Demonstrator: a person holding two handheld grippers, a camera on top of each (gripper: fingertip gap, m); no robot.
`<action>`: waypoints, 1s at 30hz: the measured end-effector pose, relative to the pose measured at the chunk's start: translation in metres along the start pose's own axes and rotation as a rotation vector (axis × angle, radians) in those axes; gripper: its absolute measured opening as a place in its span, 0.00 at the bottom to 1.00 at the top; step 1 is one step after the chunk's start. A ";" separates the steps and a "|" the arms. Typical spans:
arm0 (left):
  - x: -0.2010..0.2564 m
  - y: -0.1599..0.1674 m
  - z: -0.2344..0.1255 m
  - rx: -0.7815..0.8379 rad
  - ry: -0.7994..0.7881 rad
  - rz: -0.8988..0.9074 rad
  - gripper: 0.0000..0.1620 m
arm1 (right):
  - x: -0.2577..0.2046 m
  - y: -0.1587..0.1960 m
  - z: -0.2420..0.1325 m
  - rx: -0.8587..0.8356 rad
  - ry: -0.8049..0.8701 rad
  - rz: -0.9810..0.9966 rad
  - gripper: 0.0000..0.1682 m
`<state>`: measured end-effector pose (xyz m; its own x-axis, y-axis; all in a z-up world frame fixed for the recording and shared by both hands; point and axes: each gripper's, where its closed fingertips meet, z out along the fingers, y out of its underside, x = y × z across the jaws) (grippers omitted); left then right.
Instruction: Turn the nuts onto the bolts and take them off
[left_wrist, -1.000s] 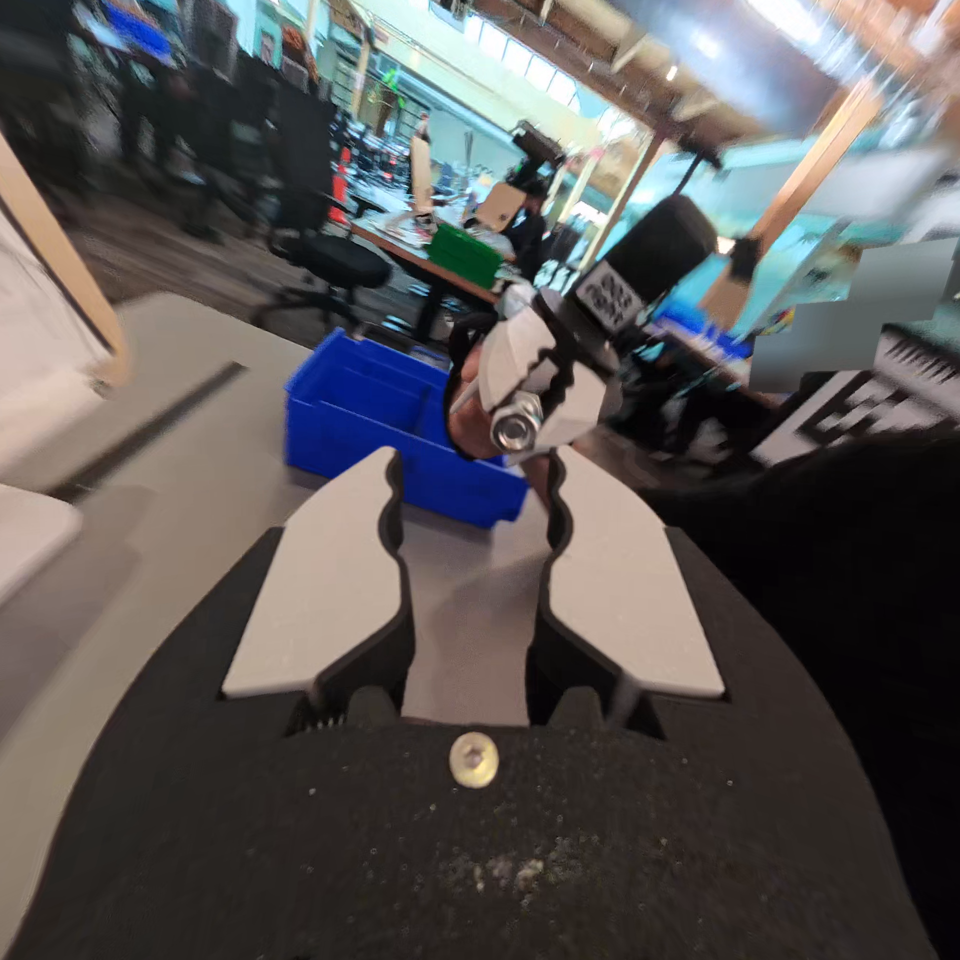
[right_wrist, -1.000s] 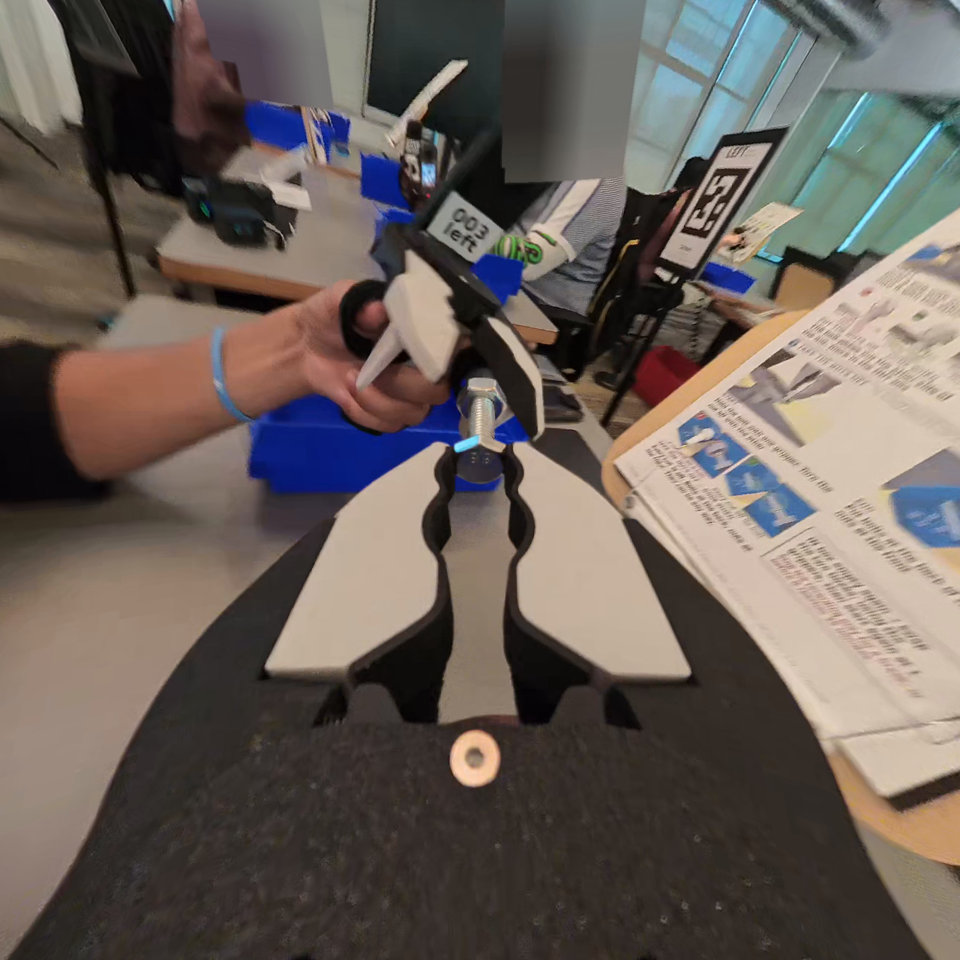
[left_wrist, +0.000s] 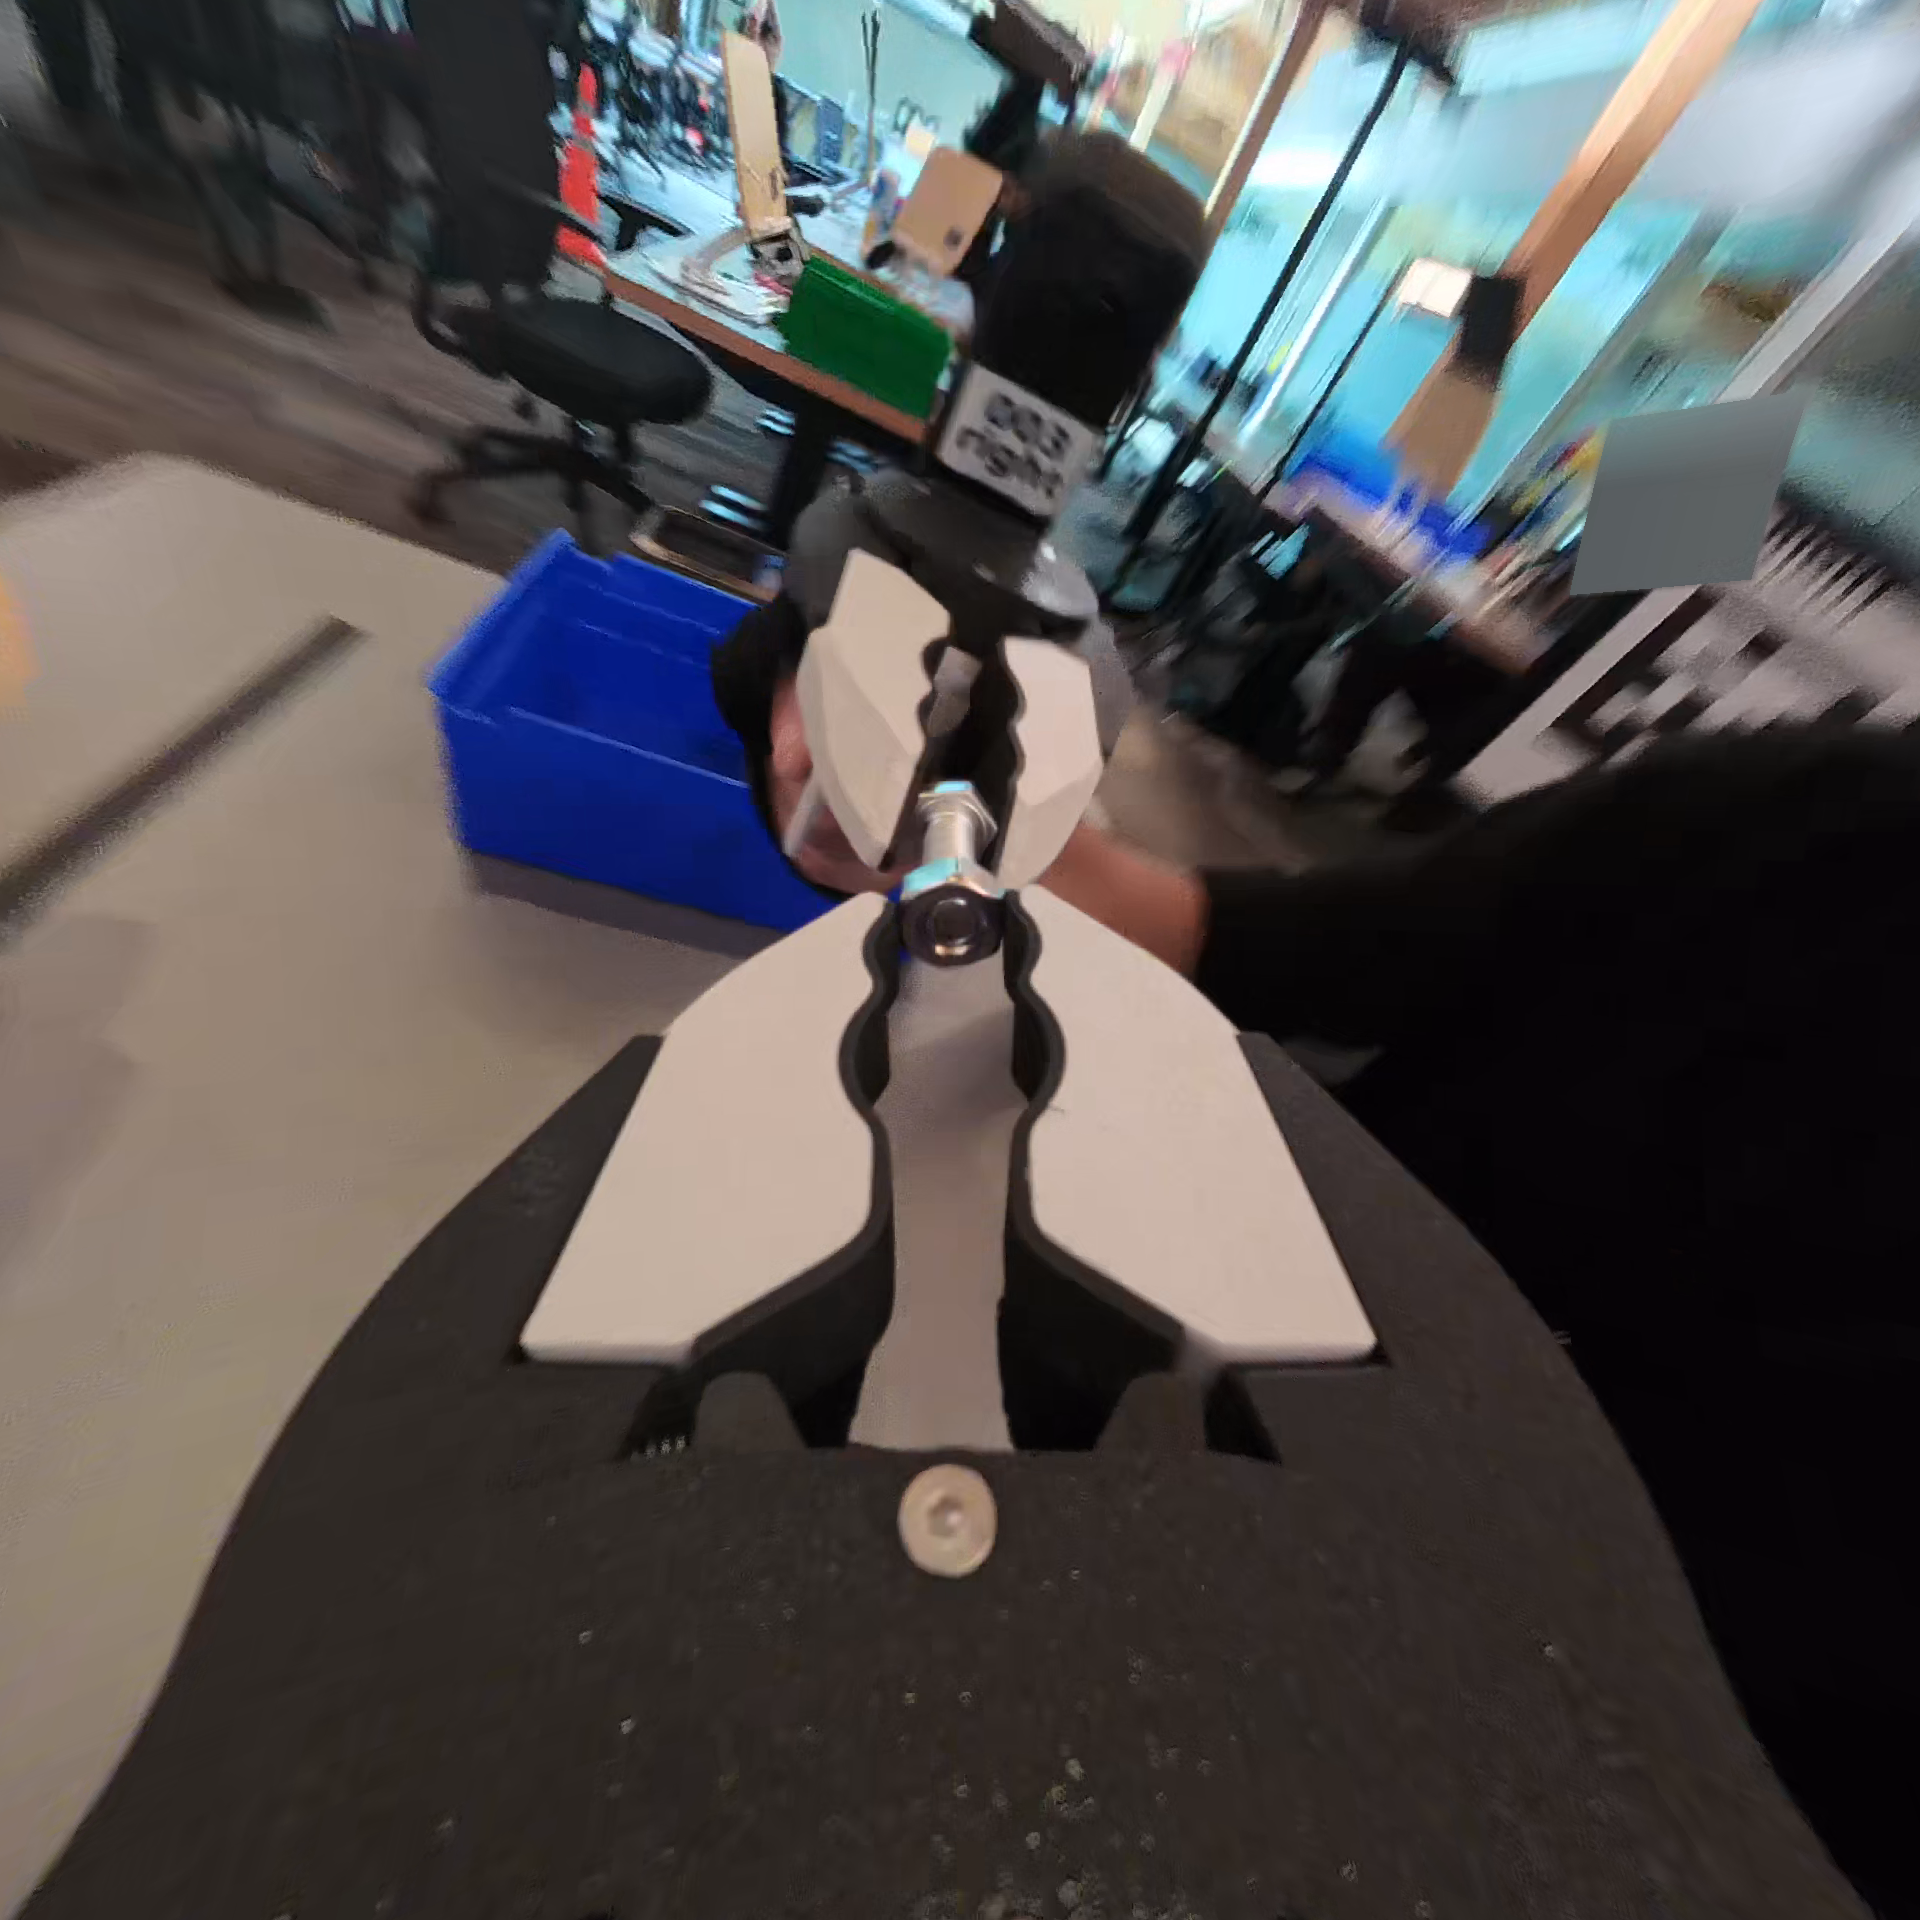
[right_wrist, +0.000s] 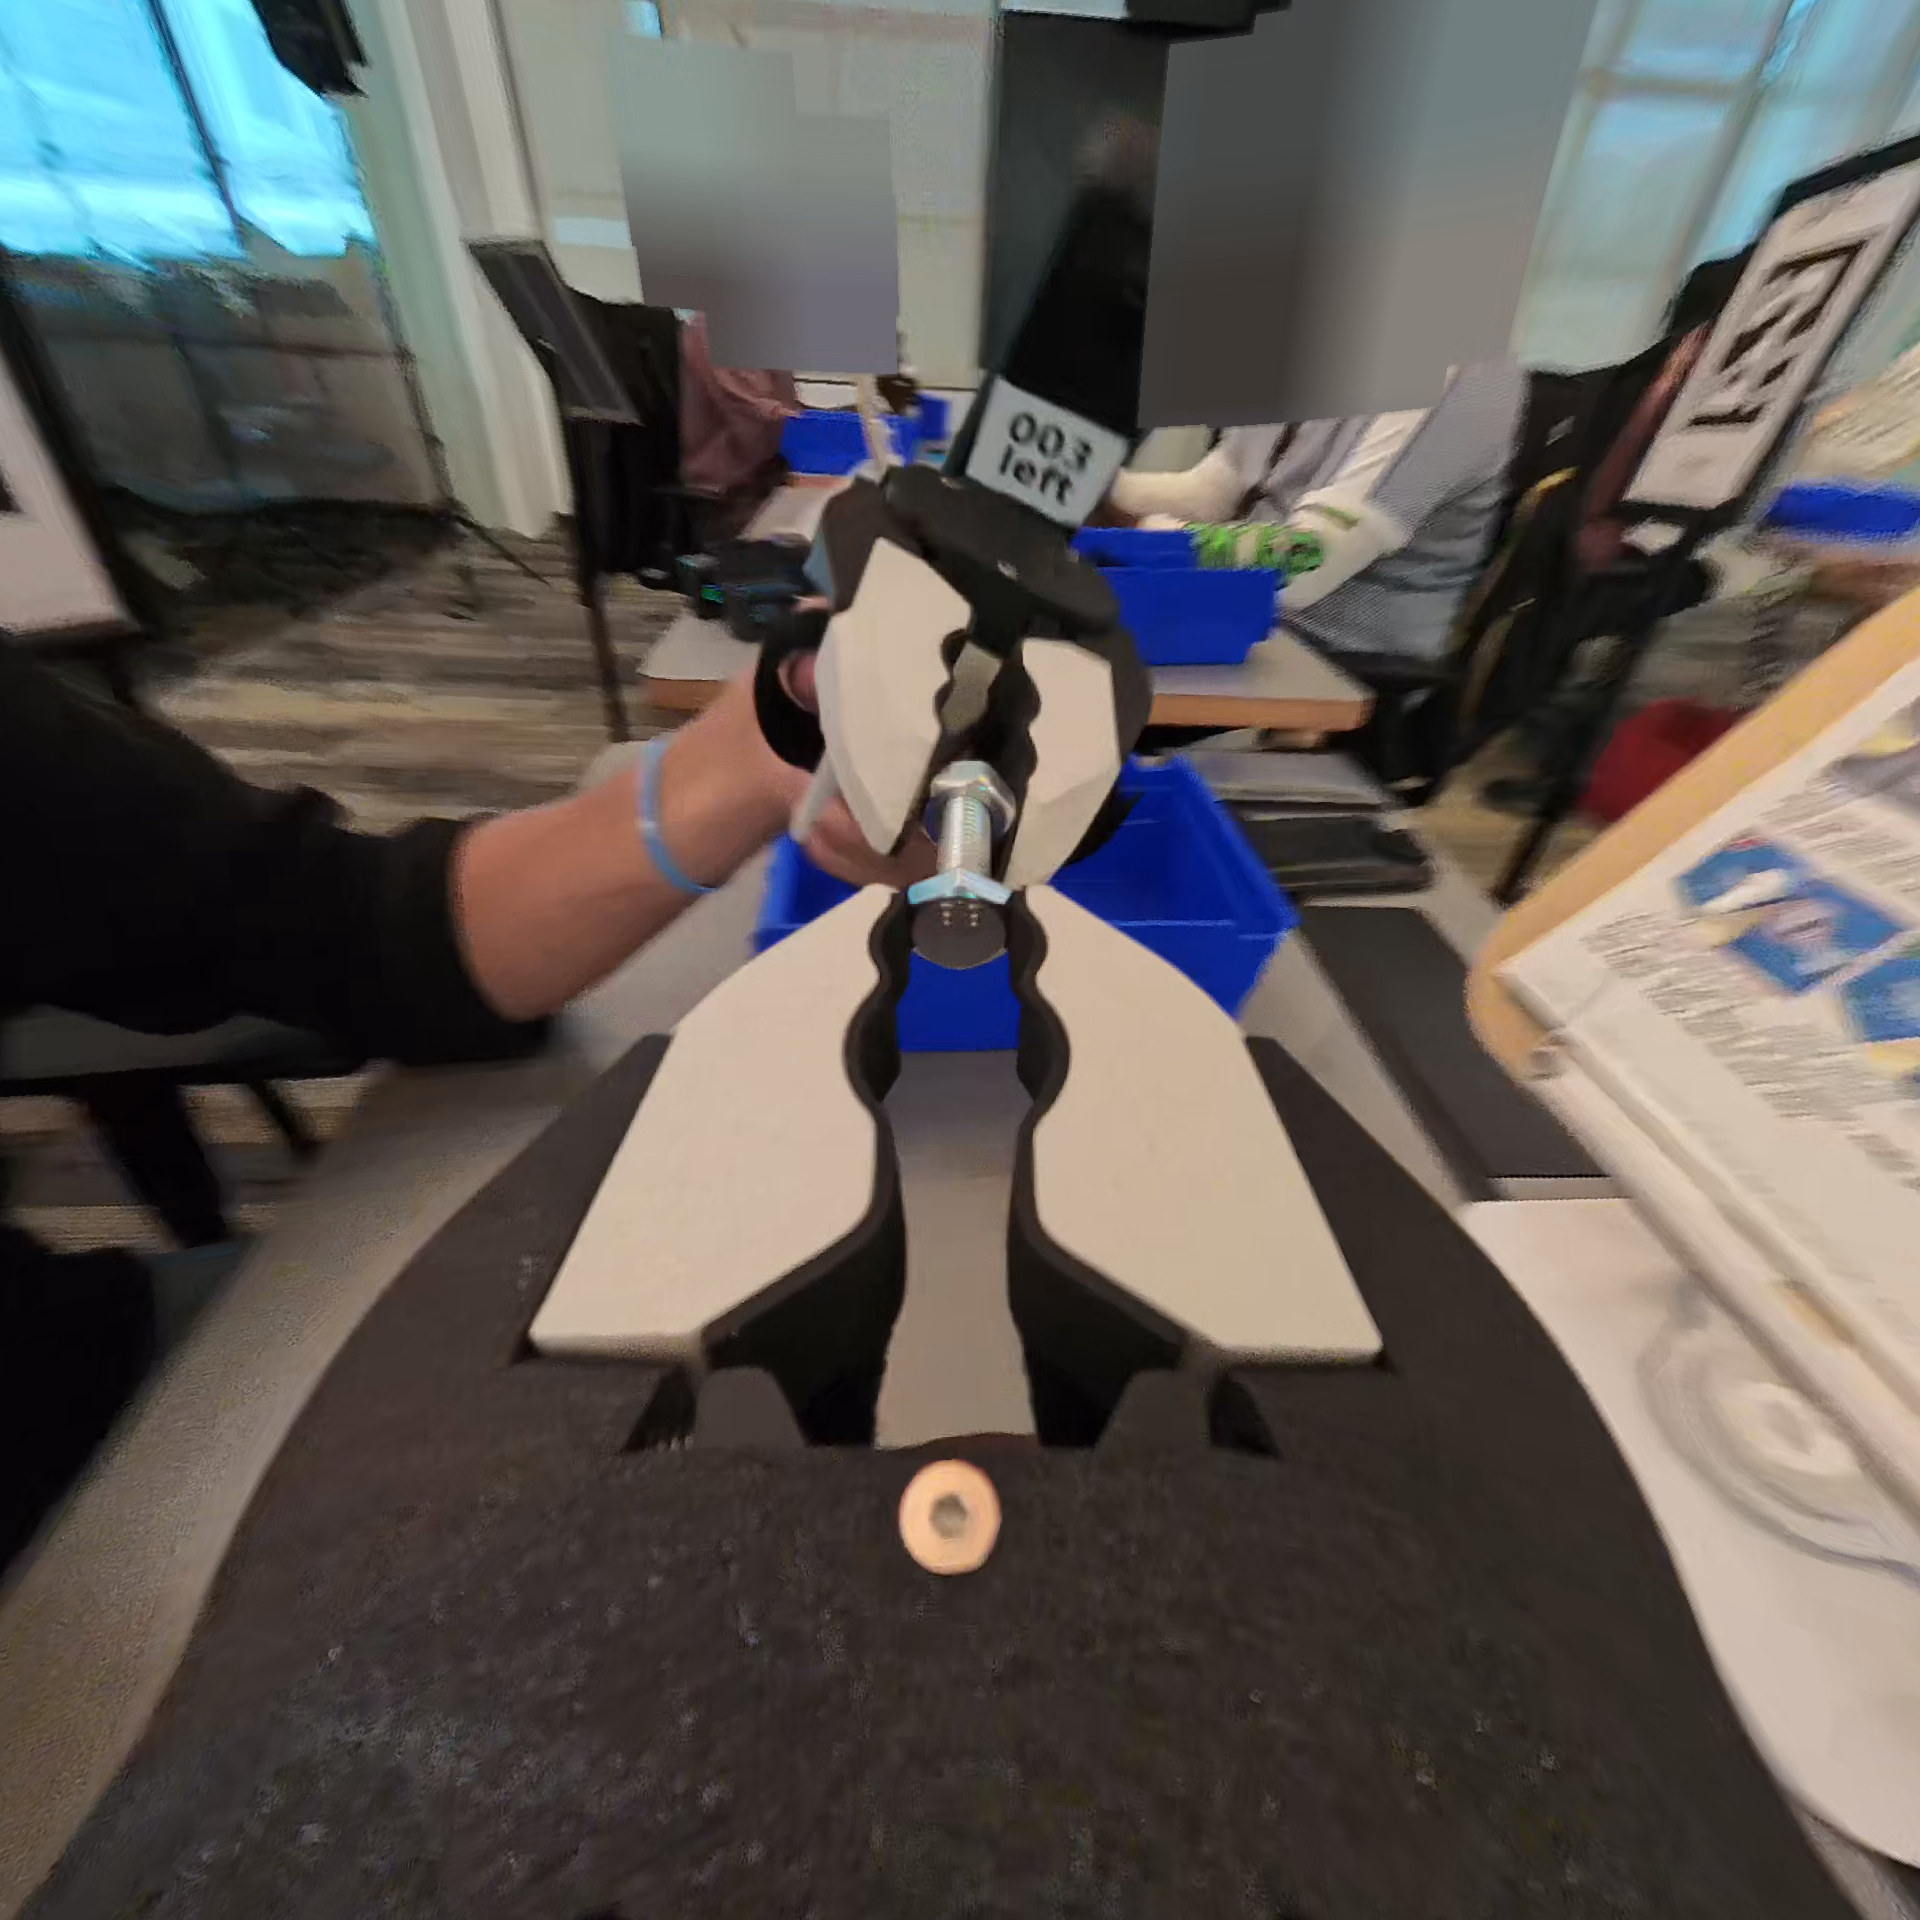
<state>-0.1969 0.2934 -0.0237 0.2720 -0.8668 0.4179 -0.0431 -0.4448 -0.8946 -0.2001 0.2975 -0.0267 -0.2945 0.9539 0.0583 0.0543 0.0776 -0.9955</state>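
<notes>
While the right gripper (right_wrist: 956, 914) clamps the silver threaded steel bolt (right_wrist: 961, 842) by its head, the left gripper (left_wrist: 948, 914) pinches the silver hex nut (left_wrist: 943, 927), shaft running straight between them.

Tight squeeze up front: the two grippers meet tip to tip, left gripper (left_wrist: 951, 920) and right gripper (right_wrist: 956, 914), with the bolt (right_wrist: 961, 831) bridging the gap between them. Just behind sits the blue bin (left_wrist: 582, 727), blocking the way forward. Grey table (left_wrist: 260, 987) lies open to the left; stacked papers (right_wrist: 1714, 987) crowd the right side
</notes>
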 end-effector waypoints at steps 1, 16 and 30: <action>-0.003 -0.003 0.001 0.027 0.056 -0.167 0.11 | 0.005 0.000 -0.001 -0.007 0.062 -0.073 0.10; -0.007 0.016 0.006 -0.095 -0.150 0.326 0.32 | 0.006 0.003 -0.005 0.017 -0.071 0.187 0.11; -0.021 0.035 0.013 -0.176 -0.182 0.354 0.29 | -0.003 0.001 0.000 0.024 -0.122 0.194 0.10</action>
<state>-0.1917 0.2989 -0.0655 0.3754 -0.9259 0.0417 -0.3226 -0.1727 -0.9307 -0.1987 0.2946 -0.0280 -0.3937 0.9081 -0.1426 0.0986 -0.1126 -0.9887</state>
